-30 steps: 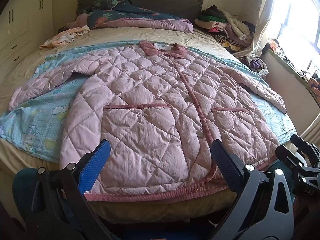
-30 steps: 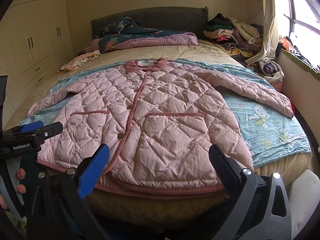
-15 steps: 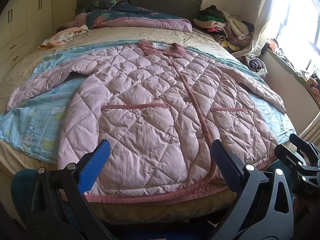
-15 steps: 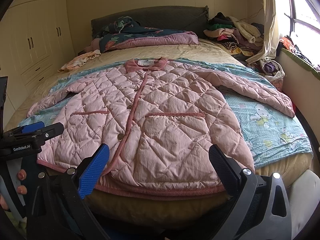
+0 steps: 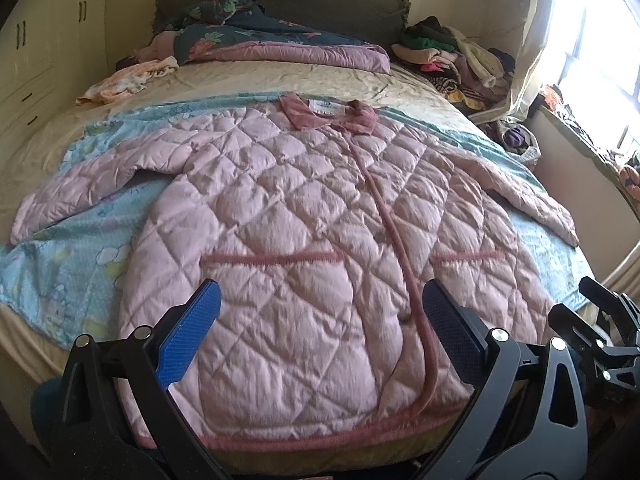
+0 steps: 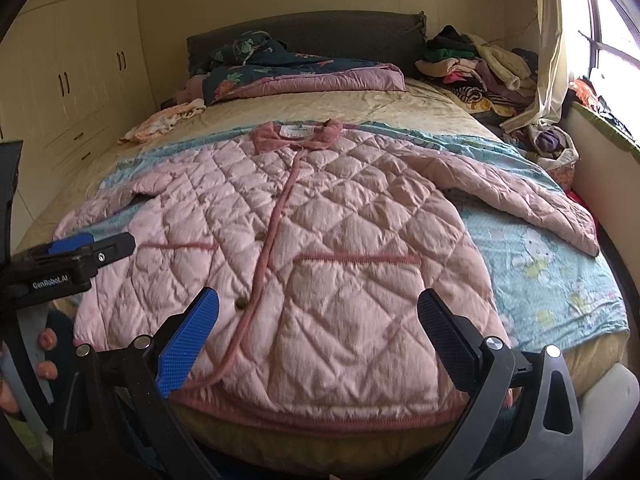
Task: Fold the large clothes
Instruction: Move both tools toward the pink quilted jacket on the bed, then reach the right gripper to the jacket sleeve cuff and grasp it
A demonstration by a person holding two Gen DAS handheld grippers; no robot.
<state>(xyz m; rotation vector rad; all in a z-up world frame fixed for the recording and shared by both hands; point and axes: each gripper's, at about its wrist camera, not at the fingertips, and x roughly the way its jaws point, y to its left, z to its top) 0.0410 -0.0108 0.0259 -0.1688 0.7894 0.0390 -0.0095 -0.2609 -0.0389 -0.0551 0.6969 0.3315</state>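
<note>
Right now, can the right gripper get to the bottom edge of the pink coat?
Probably yes. The right gripper is open and hovers over the pink coat near its hem, with nothing lying between them.

Both grippers are wide open and holding nothing. The left gripper (image 5: 320, 336) sits low and near in its own view, blue-padded fingers (image 5: 188, 338) spread far apart and pointing forward, roughly level. The right gripper (image 6: 318, 334) has the same pose in its own camera, jaws spread just as wide, pads facing each other across the gap. From the left wrist view you can see the right one's black fingertips poking in at the near right edge, so the two sit side by side, close together but apart. In the right wrist view, the person's left hand (image 6: 28, 364) is wrapped around the left gripper's handle at the near left, with a few fingertips showing.
</note>
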